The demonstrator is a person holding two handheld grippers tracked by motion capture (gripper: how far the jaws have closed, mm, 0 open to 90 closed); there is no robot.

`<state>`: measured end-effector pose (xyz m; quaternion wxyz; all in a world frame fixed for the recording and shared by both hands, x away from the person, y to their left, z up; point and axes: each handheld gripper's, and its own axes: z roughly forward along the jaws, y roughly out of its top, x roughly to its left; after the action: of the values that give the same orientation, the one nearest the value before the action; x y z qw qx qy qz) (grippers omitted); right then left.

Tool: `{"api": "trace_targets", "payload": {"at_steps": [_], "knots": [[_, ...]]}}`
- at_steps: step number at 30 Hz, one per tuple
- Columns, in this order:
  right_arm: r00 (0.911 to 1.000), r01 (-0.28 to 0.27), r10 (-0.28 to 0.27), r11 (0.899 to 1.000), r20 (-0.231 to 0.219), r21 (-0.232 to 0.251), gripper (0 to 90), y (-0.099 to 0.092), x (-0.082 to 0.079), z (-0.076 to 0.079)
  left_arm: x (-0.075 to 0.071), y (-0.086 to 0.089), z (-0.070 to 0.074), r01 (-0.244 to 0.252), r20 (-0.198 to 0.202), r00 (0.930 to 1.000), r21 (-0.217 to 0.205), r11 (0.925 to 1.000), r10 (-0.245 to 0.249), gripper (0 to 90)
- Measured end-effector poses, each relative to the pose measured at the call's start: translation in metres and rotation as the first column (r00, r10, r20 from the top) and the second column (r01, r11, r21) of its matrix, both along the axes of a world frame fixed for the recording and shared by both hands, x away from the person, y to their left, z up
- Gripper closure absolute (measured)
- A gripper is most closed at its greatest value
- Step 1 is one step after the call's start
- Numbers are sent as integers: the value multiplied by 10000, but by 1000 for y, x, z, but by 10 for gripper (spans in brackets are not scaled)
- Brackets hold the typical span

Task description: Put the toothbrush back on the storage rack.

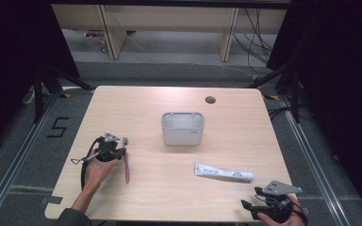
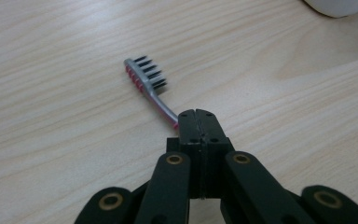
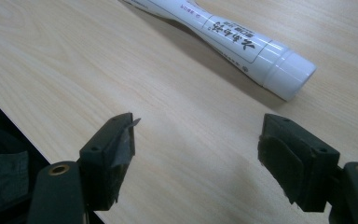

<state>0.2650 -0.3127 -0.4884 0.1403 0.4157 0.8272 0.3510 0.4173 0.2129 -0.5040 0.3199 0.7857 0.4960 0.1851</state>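
Left claw [image 2: 196, 122] pinches the toothbrush [image 2: 145, 80] handle, brush low over the bench [image 1: 169, 188]. Right claw [image 3: 200, 154] spread, empty, near the toothpaste tube [image 3: 242, 42]. Holder [image 1: 183, 128] empty: judged early, both items unplaced.

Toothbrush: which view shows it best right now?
The left gripper view: the toothbrush head, bristles and neck are close up, the handle pinched in the closed left hand-held gripper. The high view shows it small, whole.
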Motion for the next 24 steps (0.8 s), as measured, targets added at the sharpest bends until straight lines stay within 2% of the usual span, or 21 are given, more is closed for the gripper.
{"api": "trace_targets", "payload": {"at_steps": [3,6,8,9,11,13,16,17,18,19,20,24], "knots": [[10000,-8,8,10000,-1,7,273,0,0,0,1,-5,1,111,-7,9999,6,9999,-111,895],[9995,165,-163,9998,-267,81,273,1,-2,1,2,-9,4,257,-85,9996,93,9996,-256,895],[9996,158,-156,9998,-236,84,273,1,-2,1,3,-8,5,319,-136,9994,74,9995,-318,882],[9996,154,-152,9999,-226,61,273,1,-2,1,2,-8,8,255,-308,9992,-128,9996,-259,849],[9993,174,-172,9998,-337,62,273,1,-2,1,1,-7,12,348,-449,9984,-233,9991,-358,795],[10000,-80,80,10000,5,-16,273,0,0,0,1,-7,16,340,-694,9970,-191,9992,-352,753],[9999,-124,126,9998,101,-170,273,-1,1,0,2,-8,19,162,-860,9961,-421,9990,-198,694],[9999,-102,104,9998,67,-157,273,0,0,0,3,-10,21,186,-1152,9930,-517,9985,-245,682],[9999,-102,104,9998,67,-157,273,0,0,0,3,-10,21,186,-1152,9930,-517,9985,-245,665],[9997,-205,206,9998,95,-78,273,0,1,-1,5,-10,23,409,-1605,9861,-194,9990,-435,663],[9998,-203,203,9998,76,-83,273,0,1,-1,6,-11,23,373,-1765,9835,-153,9992,-394,659],[9999,-132,133,9998,92,-153,273,0,1,0,8,-14,24,344,-2018,9789,30,9994,-331,658]]}}
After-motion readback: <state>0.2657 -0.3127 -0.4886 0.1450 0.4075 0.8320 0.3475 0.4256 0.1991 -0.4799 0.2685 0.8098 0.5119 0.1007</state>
